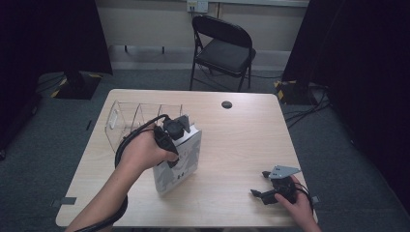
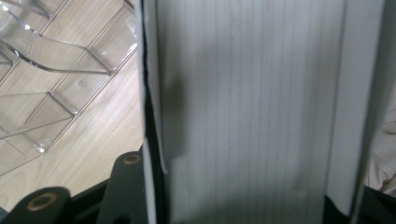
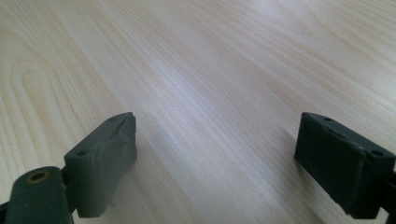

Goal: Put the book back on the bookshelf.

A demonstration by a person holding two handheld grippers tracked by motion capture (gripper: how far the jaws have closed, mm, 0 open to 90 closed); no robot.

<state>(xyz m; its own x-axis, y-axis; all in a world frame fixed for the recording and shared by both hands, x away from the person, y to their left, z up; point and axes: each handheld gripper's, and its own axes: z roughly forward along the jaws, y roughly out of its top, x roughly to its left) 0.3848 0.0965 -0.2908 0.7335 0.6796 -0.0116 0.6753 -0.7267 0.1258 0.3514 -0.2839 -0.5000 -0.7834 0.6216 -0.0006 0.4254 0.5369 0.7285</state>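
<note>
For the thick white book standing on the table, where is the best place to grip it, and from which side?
Grip the book across its thickness at the top edge, coming from above. It stands upright, so the covers are two flat parallel faces for the fingers, and the top is free. The left gripper already holds it this way, with the page edges between its fingers. The clear divided rack crowds the far side.

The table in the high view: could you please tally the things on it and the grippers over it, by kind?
Book or white box-like volume: 1
Clear plastic divider rack: 1
Grippers: 2, the left gripper shut on the book, the right gripper open
Total: 4
</note>
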